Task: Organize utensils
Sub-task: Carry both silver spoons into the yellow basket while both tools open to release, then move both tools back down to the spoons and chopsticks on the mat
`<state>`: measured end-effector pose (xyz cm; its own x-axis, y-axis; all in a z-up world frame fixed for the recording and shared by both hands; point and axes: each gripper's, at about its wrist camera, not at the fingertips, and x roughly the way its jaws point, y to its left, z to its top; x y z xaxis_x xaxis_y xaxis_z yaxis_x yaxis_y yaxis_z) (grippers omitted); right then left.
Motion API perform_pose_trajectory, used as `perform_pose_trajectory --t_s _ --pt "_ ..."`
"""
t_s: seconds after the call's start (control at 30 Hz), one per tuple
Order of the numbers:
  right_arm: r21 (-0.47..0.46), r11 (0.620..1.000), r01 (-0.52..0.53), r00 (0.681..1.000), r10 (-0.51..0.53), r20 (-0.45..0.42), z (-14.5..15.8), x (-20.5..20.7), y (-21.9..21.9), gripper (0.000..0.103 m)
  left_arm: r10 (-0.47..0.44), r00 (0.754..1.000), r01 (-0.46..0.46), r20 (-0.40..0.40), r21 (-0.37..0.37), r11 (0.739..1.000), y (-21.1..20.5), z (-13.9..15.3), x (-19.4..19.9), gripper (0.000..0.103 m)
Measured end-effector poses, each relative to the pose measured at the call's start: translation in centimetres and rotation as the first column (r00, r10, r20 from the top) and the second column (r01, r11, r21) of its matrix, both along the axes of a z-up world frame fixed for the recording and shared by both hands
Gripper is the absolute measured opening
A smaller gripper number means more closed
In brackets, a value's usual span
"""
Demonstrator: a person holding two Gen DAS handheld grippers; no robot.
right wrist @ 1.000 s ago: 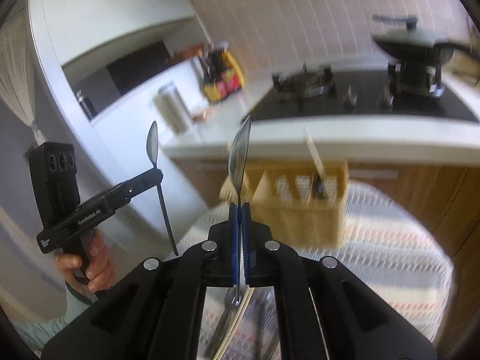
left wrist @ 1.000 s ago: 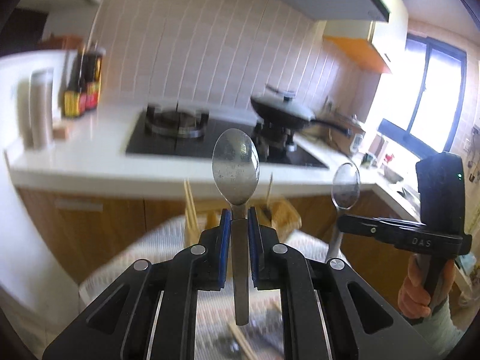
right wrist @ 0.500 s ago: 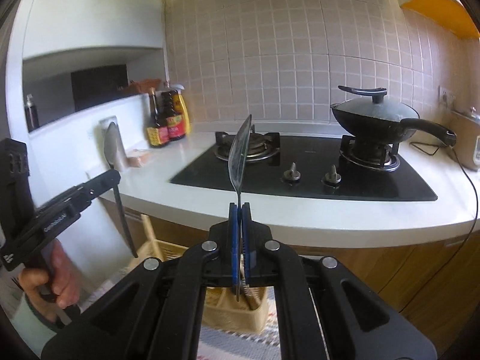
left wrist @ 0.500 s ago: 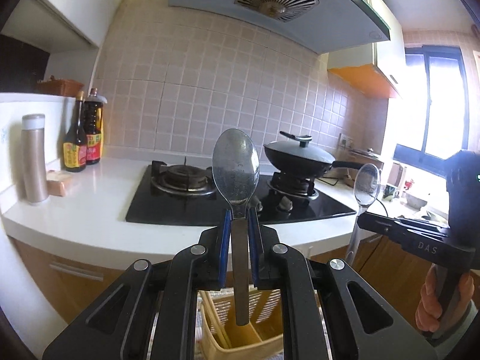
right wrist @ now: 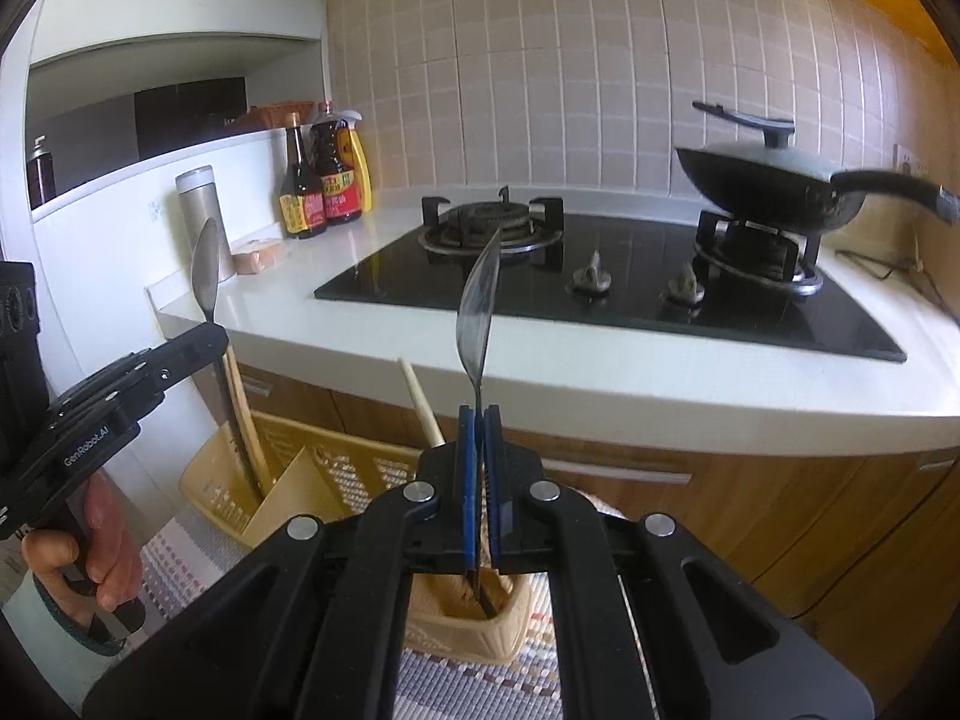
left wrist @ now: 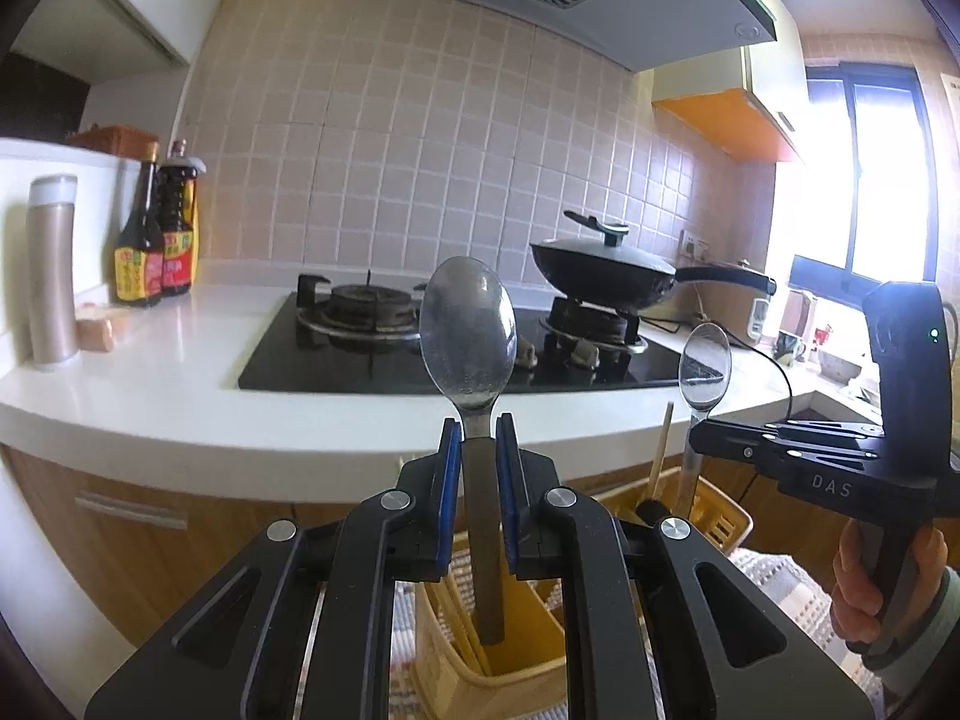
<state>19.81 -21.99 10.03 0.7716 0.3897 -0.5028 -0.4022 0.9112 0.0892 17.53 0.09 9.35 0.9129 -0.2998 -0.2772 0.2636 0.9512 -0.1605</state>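
Low in front: striped woven mat point(right wrist: 468, 684) as the bearing surface, with yellow slotted utensil basket point(right wrist: 312, 468) standing directly on it, chopsticks point(right wrist: 243, 414) upright in one compartment. Behind and above: white desk point(left wrist: 180, 384) on wooden cabinet fronts. On the desk: black gas hob point(right wrist: 600, 294) bearing lidded black wok point(right wrist: 774, 186), two dark sauce bottles point(left wrist: 156, 234) by the tiled wall, steel flask point(left wrist: 51, 270), small pale block point(left wrist: 96, 333) just beside the flask.

Daylight floods from the window point(left wrist: 864, 180), blowing out your left view's right side. Counter point(left wrist: 150, 378) glares white. Fisheye bends edges; corners vignette black; slight blur, perhaps motion.
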Motion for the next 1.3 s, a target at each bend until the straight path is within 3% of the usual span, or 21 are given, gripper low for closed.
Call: perform_pose_trajectory --t_s 0.1,0.17,0.2,0.3,0.37,0.43,0.77,0.97,1.1,1.3 --pt "0.013 1.000 -0.011 0.999 0.011 -0.039 -0.4 -0.2 -0.3 0.004 -0.024 0.999 0.024 -0.027 -0.029 0.999 0.5 -0.3 -0.1 0.017" --pt "0.029 0.999 -0.026 0.997 0.028 -0.068 -0.7 -0.6 -0.6 0.011 -0.034 0.999 0.032 -0.038 -0.045 0.998 0.8 -0.5 -0.4 0.033" --pt "0.034 0.999 -0.025 0.997 0.027 -0.074 -0.7 -0.9 -0.8 0.013 -0.036 0.999 0.034 -0.039 -0.046 0.998 0.9 -0.5 -0.6 0.035" --pt "0.052 0.998 -0.018 0.996 0.023 -0.081 -0.5 -1.8 -1.4 0.025 -0.057 0.997 0.053 -0.052 -0.068 0.996 1.4 -0.1 -1.5 0.042" --pt "0.070 0.997 -0.016 0.996 0.022 -0.086 -0.3 -2.7 -1.9 0.046 -0.063 0.997 0.059 -0.054 -0.078 0.995 1.7 0.2 -2.1 0.048" --pt "0.076 0.997 -0.005 0.997 0.011 -0.071 0.1 -3.6 -2.4 0.053 -0.070 0.996 0.064 -0.055 -0.092 0.994 2.1 0.7 -3.1 0.049" --pt "0.058 0.998 0.016 0.994 -0.009 -0.110 1.7 -8.7 -2.9 0.053 -0.092 0.995 0.088 -0.031 -0.106 0.990 2.1 4.0 -8.8 0.054" --pt "0.024 1.000 -0.002 0.987 0.006 -0.160 1.9 -11.6 -2.6 0.053 -0.093 0.993 0.092 -0.067 -0.017 0.996 0.2 5.0 -12.5 0.054" --pt "-0.010 1.000 -0.016 0.974 0.013 -0.225 0.9 -13.1 -2.0 0.053 -0.083 0.988 0.090 -0.128 0.054 0.994 -1.4 3.9 -14.3 0.054" --pt "-0.058 0.997 -0.050 0.944 0.028 -0.328 -1.8 -14.4 -1.2 0.053 -0.058 0.954 0.103 -0.295 0.138 0.985 -2.5 -0.7 -15.8 0.054"
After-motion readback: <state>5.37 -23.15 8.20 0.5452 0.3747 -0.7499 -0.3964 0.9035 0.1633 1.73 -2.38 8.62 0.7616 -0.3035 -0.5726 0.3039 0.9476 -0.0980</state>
